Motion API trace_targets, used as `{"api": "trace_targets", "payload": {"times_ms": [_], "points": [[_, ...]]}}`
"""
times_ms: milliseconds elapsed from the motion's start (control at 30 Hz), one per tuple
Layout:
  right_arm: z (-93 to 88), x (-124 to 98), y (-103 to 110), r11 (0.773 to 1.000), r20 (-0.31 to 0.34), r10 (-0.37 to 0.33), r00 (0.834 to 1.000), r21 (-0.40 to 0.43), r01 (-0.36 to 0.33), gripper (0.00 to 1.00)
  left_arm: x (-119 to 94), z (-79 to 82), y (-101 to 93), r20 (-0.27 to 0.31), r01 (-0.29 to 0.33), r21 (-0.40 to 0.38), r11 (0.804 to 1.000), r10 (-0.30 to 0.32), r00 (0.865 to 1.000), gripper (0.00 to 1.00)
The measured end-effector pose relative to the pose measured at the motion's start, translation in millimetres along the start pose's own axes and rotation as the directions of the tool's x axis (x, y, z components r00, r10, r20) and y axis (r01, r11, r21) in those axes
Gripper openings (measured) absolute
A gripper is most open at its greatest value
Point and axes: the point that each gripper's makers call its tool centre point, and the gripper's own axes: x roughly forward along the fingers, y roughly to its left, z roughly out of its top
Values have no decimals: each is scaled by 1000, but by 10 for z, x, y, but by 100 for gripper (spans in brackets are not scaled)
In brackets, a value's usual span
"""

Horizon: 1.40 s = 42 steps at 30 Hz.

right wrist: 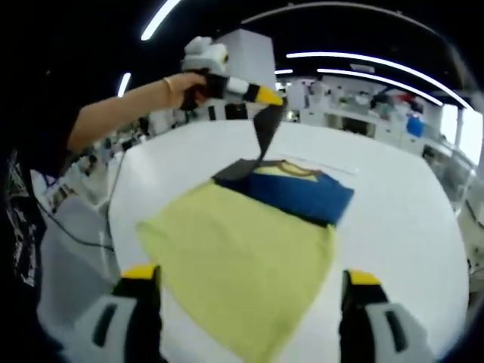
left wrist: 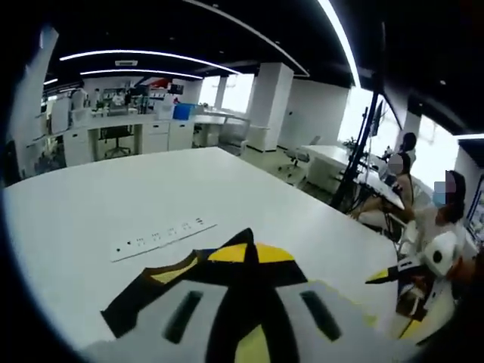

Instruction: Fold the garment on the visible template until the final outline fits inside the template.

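The garment (right wrist: 242, 265), a shirt with a yellow-green body and a dark blue upper part around the collar, lies spread on the white desk (right wrist: 393, 204), and it is the biggest thing in the right gripper view. Its long axis runs from the near edge of the desk, just ahead of the right gripper (right wrist: 249, 302), up and away toward the collar end. I cannot make out any template outline under or around it.

In the right gripper view, the left gripper (right wrist: 268, 97) is clenched on a dark sleeve (right wrist: 265, 128) and holds it lifted above the collar end, so the sleeve hangs taut from its tip down to the shirt. The left gripper view agrees: dark fabric sits pinched between its yellow-tipped jaws. The right gripper is released, its jaws standing wide apart with the hem end of the shirt between and beyond them, not touching the cloth as far as I can tell.

The coming fold, as I judge it, turns on this: the left gripper has the far sleeve, and the shirt body lies below it toward the right gripper, so the sleeve would be carried inward across the blue part.

A white strip with small dark marks (left wrist: 162, 236) lies on the desk beyond the shirt.
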Motion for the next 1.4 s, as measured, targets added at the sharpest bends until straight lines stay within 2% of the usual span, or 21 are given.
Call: {"api": "trace_targets", "payload": {"times_ms": [200,333,633,767,933,1100,1400], "points": [[-3,1,-24,1000,-4,-7,1000,-3,7,99,183,-10,-123,-4,24,-7,1000,-24,1000,0],[-12,-6,-62,1000,-17,-23,1000,-21,23,99,306,-62,-202,-18,42,-8,999,-42,999,0],[-37,12,-84,1000,-16,-27,999,-2,27,99,496,-190,-298,-37,61,-27,998,-62,997,0],[-49,25,-77,1000,-19,-26,999,5,26,99,615,-300,-351,-52,70,-49,996,-73,996,0],[-68,40,-78,1000,-25,-26,999,12,26,99,788,-498,-378,-88,70,-53,996,-74,993,0],[-101,44,-117,999,-29,-32,999,19,32,99,967,-723,-375,-125,54,-97,994,-66,990,0],[-177,33,-198,998,-32,-46,998,37,48,99,1196,-944,-439,-143,62,-148,987,-84,986,0]]}}
